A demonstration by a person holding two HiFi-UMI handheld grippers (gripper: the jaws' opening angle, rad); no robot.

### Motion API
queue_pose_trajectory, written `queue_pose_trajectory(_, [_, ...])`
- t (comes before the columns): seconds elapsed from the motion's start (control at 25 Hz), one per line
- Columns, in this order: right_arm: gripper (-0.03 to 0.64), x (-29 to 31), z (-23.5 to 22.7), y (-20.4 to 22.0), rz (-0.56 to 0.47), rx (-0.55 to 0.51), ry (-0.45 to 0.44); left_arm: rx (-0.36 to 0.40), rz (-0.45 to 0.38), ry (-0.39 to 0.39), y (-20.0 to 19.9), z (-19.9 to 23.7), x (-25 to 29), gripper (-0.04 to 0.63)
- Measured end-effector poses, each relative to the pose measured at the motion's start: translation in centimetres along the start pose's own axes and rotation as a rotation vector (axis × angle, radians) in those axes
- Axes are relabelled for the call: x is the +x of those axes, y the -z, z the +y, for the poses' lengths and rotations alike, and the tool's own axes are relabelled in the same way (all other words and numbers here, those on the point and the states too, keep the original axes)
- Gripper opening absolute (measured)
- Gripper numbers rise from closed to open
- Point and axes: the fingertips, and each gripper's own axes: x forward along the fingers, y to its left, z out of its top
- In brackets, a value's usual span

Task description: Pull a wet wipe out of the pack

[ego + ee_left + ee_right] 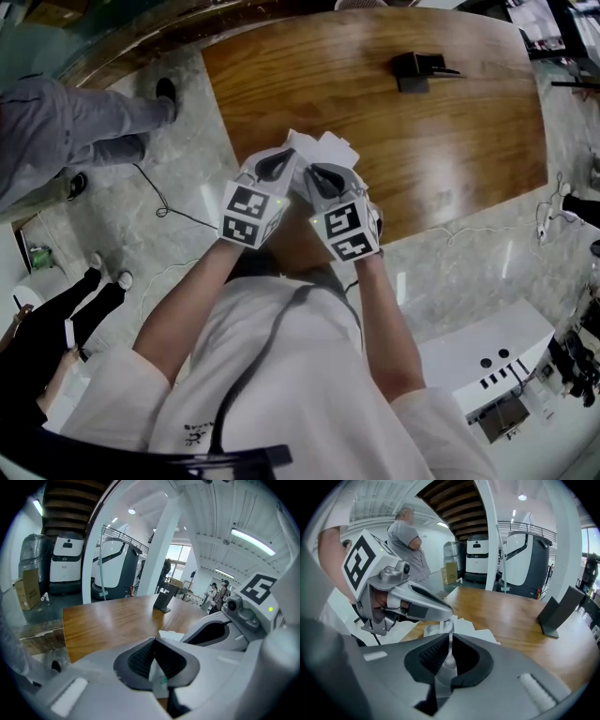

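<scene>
Both grippers meet tip to tip over the near edge of the wooden table, with the white wet wipe pack held between them in the air. My left gripper is shut on a thin edge of the pack, white film with a green mark. My right gripper is shut on a thin pale sheet, the wet wipe, which runs down between its pads. In the right gripper view the pack shows just beyond the jaws, under the left gripper. Most of the pack is hidden by the fingers.
A black angled stand sits at the far side of the table. A person in grey stands on the marble floor at the left, near a cable. A white cabinet is at the lower right.
</scene>
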Motion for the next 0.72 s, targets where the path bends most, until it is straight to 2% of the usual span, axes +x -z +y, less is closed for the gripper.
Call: queue_pose_trajectory(0.72, [0.011, -2.0, -0.9, -0.4, -0.087, 0.064, -0.010, 0.001, -0.011, -0.007, -0.9, -0.6, -0.2, 0.011])
